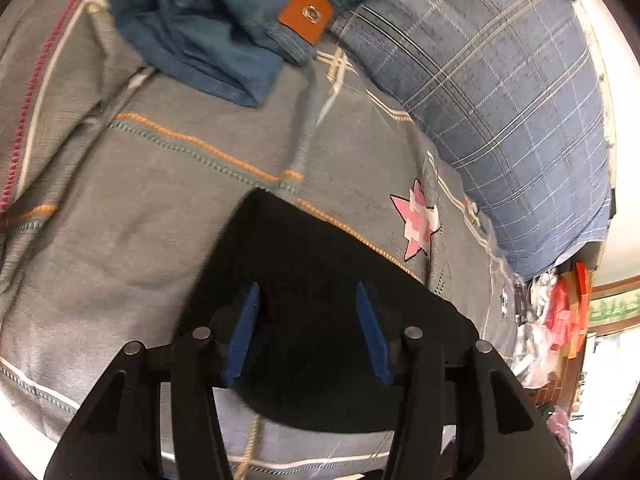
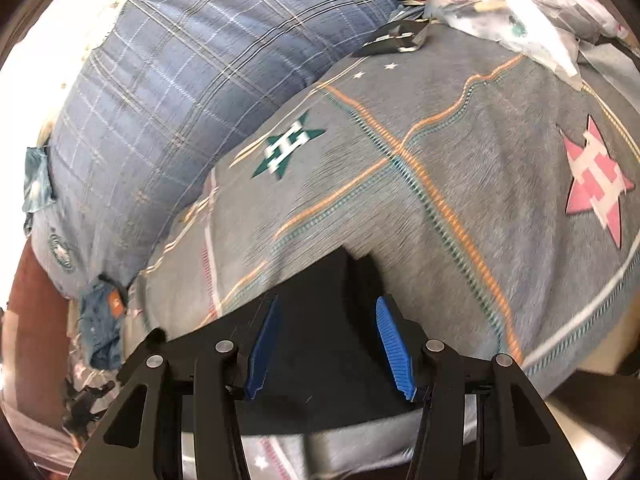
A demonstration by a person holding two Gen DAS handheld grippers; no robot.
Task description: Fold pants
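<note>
We hold both the left claw (image 1: 307,330) and right claw (image 2: 326,346) open above the black pants (image 1: 320,300) on the bed (image 1: 120,220), ready to pinch an edge.

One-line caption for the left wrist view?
Open left tongs over black pants on a grey bedspread, jeans beyond.

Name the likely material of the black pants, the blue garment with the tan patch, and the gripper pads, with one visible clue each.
Black pants: matte, soft cloth, perhaps cotton knit; no sheen, weave unreadable.
Blue garment: denim-like cotton; faded, mottled blue, stitched hems.
Tan patch: leather or imitation; smooth, with a metal snap.
Pads: ribbed blue rubber or plastic; fine ridges.
</note>
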